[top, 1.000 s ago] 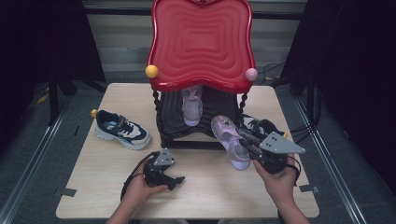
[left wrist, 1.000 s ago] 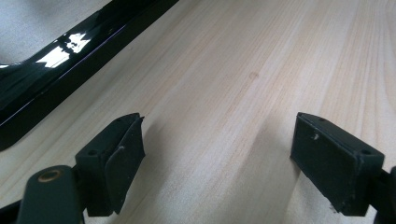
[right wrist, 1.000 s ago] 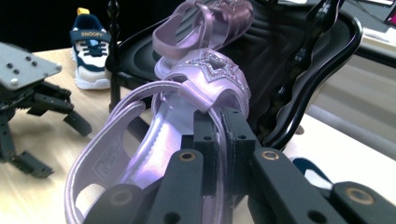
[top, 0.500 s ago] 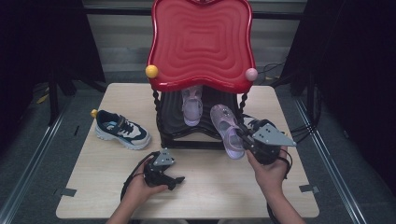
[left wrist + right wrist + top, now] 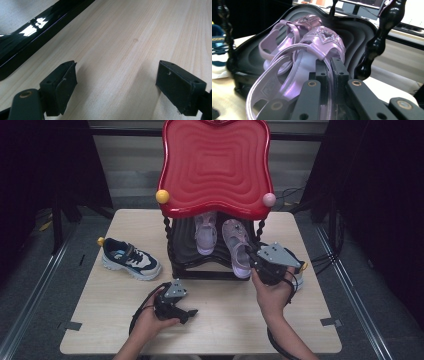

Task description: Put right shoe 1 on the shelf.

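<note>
My right hand-held gripper [image 5: 254,259] reaches forward from the near right of the surface [image 5: 310,320] toward the black lower shelf [image 5: 182,252] of the red-topped stand [image 5: 216,165]. Its jaws are pressed together on the side strap of a lilac sandal [image 5: 294,75], whose toe with the glittery star lies on the shelf while its heel hangs over the front edge. A second lilac sandal [image 5: 205,232] sits on the shelf just to the left of it. My left hand-held gripper [image 5: 186,312] rests low on the near surface, pointing right, with its jaws apart and nothing between them. A navy and white sneaker [image 5: 130,259] stands at the left of the surface; the lettering on its side is too small to read. Another shoe behind my right hand is mostly hidden.
</note>
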A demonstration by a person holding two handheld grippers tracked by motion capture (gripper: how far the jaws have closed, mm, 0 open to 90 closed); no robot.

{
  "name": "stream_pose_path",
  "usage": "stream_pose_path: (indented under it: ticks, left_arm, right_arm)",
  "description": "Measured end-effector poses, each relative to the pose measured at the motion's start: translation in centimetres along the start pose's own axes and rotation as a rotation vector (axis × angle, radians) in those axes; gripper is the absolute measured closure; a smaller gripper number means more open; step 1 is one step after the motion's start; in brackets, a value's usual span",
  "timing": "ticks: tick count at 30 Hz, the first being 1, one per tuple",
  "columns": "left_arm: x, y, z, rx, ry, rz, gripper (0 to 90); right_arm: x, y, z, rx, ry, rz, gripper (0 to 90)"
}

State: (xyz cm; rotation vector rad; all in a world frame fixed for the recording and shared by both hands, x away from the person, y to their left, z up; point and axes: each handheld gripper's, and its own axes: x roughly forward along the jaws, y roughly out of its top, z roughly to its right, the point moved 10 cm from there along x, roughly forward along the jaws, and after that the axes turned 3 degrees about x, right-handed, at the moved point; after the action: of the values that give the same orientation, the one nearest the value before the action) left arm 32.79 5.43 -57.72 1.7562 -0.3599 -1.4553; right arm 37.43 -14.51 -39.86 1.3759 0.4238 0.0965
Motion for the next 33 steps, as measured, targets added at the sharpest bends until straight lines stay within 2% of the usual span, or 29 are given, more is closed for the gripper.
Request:
stream_pose_path:
  ticks: [4,10,15,24,27,33]
  left_arm:
    - [0.0,0.0,0.0,0.000,0.000,0.000,16.1]
    - [0.0,0.0,0.0,0.001,0.000,-0.001,16.1]
    - [0.0,0.0,0.0,0.000,-0.001,0.000,16.1]
    - [0.0,0.0,0.0,0.000,0.000,0.000,16.1]
    - [0.0,0.0,0.0,0.001,-0.002,0.000,16.1]
    - [0.0,0.0,0.0,-0.002,0.000,0.002,16.1]
  right_arm:
    - [0.7,0.2,-0.1,0.005,-0.018,-0.002,85.1]
    - [1.5,0.5,0.2,0.007,-0.080,0.005,85.1]
    - [2.2,0.4,0.6,0.011,-0.110,0.009,85.1]
    - [3.0,0.2,1.1,0.021,-0.131,0.024,85.1]
    - [3.2,0.2,1.0,0.028,-0.130,0.026,85.1]
    - [3.7,0.6,0.5,0.009,-0.144,0.038,85.1]
